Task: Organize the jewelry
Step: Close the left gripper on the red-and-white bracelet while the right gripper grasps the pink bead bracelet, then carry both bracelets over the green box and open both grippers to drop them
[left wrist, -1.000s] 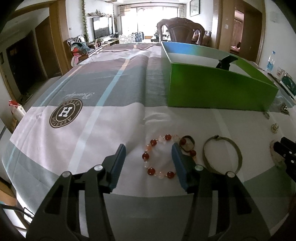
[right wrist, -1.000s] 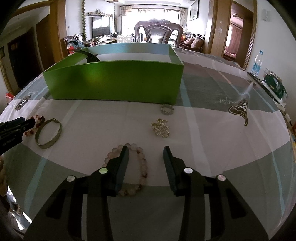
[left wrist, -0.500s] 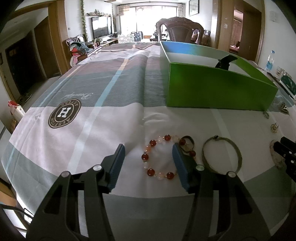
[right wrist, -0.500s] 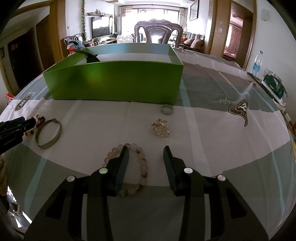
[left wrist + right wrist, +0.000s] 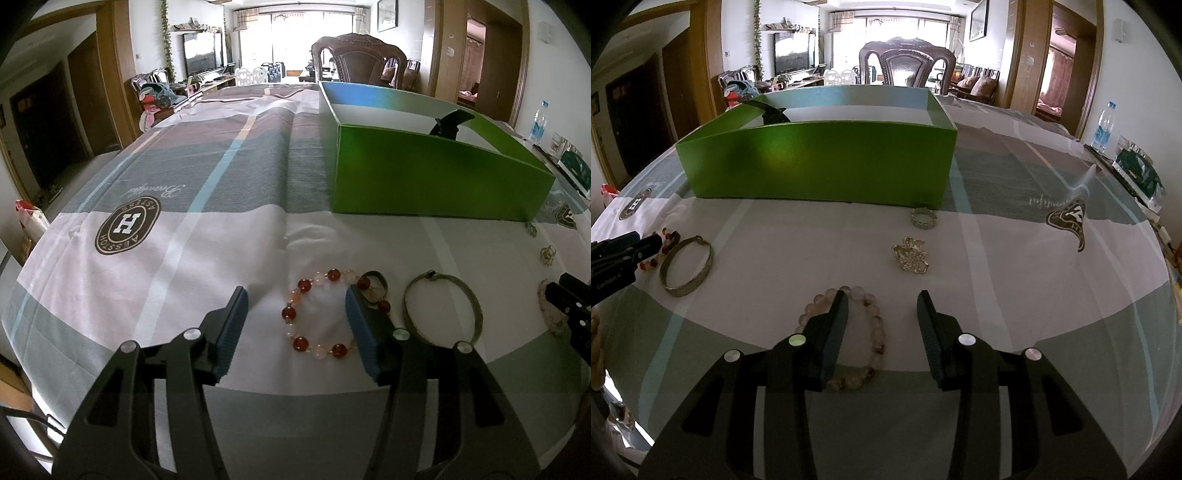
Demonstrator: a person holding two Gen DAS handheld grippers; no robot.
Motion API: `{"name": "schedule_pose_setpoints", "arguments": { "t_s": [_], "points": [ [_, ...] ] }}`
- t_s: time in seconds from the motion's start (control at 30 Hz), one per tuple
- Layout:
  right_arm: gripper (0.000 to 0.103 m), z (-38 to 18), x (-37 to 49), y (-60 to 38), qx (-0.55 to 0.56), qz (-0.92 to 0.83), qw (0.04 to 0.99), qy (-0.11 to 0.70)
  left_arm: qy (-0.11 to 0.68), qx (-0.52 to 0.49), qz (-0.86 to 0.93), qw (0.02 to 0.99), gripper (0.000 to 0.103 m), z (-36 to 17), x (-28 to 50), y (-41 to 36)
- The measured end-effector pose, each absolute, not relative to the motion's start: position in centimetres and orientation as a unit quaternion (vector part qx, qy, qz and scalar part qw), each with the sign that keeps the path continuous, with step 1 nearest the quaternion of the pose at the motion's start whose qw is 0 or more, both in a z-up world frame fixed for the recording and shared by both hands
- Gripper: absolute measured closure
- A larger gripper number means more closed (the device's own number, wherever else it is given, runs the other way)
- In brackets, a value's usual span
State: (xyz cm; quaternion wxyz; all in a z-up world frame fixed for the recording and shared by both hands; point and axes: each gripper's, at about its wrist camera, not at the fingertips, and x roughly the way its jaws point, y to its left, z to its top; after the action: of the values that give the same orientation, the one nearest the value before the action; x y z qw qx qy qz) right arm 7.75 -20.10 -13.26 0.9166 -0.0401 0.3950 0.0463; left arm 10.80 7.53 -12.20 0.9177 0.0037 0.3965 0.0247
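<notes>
A bracelet of red and pale beads (image 5: 289,313) lies on the tablecloth between the fingers of my open left gripper (image 5: 295,291), whose right finger hides its right side. Beside it are a small dark ring (image 5: 375,284) and a metal bangle (image 5: 405,306), the bangle (image 5: 709,258) also showing in the right wrist view. My right gripper (image 5: 882,295) is open over a pale bead bracelet (image 5: 876,321), with its left finger across the loop. A gold brooch (image 5: 911,254) and a silver ring (image 5: 923,217) lie further ahead. Nothing is held.
A green open box (image 5: 820,162) stands behind the jewelry, with a black object (image 5: 774,114) at its left end. Each gripper shows at the edge of the other's view: left gripper (image 5: 646,247), right gripper (image 5: 561,299). A water bottle (image 5: 1102,127) stands at the table's far right.
The left gripper's fingers stand very slightly further apart. Nothing else has moved.
</notes>
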Motion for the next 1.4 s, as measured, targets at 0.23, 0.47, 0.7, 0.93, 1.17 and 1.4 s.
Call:
{"name": "schedule_pose_setpoints", "arguments": {
  "t_s": [0.23, 0.47, 0.7, 0.93, 1.17, 1.4],
  "points": [
    [0.063, -13.2, 7.7, -20.0, -0.041, 0.045, 0.917, 0.394, 0.396, 0.004, 0.025, 0.918, 0.047, -12.2, 10.8, 7.5],
    [0.063, -13.2, 7.7, -20.0, -0.042, 0.045, 0.917, 0.394, 0.396, 0.004, 0.025, 0.918, 0.047, -12.2, 10.8, 7.5],
    [0.063, -13.2, 7.7, -20.1, -0.040, 0.045, 0.917, 0.394, 0.397, 0.004, 0.025, 0.918, 0.047, -12.2, 10.8, 7.5],
    [0.094, -12.9, 7.4, -19.4, -0.039, 0.059, 0.911, 0.406, 0.412, 0.021, -0.027, 0.910, 0.094, -11.8, 11.4, 6.1],
    [0.095, -9.9, 7.9, -19.7, -0.017, 0.090, 0.913, 0.398, 0.426, -0.003, -0.074, 0.902, 0.095, -10.3, 12.0, 6.6],
    [0.095, -3.9, 9.3, -20.9, -0.016, 0.093, 0.936, 0.340, 0.379, -0.008, -0.104, 0.919, 0.095, -4.0, 11.9, 7.4]
  ]
}}
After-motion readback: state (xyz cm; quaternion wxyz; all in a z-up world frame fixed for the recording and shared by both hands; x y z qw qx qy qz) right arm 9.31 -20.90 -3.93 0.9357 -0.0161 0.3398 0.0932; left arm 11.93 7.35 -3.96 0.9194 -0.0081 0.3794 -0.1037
